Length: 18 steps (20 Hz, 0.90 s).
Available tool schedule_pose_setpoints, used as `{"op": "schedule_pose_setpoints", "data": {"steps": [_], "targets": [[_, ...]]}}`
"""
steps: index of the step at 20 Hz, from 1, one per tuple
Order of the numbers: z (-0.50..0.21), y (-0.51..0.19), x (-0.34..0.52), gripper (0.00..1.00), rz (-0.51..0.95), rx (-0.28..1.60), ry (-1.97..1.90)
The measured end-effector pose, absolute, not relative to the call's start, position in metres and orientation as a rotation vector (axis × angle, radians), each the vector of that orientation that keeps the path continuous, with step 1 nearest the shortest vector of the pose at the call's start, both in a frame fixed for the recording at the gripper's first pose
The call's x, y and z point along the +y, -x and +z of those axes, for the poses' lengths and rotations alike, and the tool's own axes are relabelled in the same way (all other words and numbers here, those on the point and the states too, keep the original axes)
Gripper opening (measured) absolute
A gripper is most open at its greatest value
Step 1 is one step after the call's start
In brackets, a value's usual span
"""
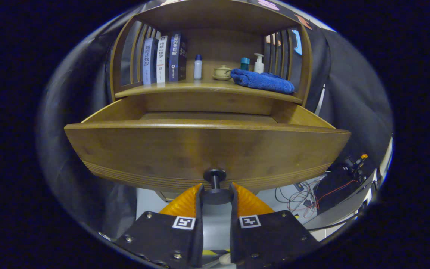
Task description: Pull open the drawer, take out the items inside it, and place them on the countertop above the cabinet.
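Note:
A wooden drawer stands pulled out of the cabinet toward me, its curved front panel just beyond my fingers. Its dark round knob sticks out of the panel's lower middle. My gripper is shut on the knob's outer disc, one finger pressing on each side. Past the top rim I see a strip of the drawer's bare wooden floor; the front panel hides the rest of the inside. The countertop lies above the drawer, under a curved wooden hutch.
On the countertop stand three books, a small white bottle, a lidded tea cup, a teal jar, a pump bottle and a folded blue towel. Cables lie on the floor at lower right.

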<state>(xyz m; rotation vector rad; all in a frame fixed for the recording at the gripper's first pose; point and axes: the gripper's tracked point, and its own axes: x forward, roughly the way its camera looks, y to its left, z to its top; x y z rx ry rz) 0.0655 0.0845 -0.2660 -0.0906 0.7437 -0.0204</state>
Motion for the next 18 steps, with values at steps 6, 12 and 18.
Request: {"op": "schedule_pose_setpoints", "data": {"steps": [6,12,18], "targets": [[-0.274,-0.054,0.080,0.29,-0.018,0.765,0.107],[-0.267,-0.044,0.081,0.44,0.049,0.744,0.105],[-0.188,-0.060,0.077,0.55,0.046,0.542,0.081]]}}
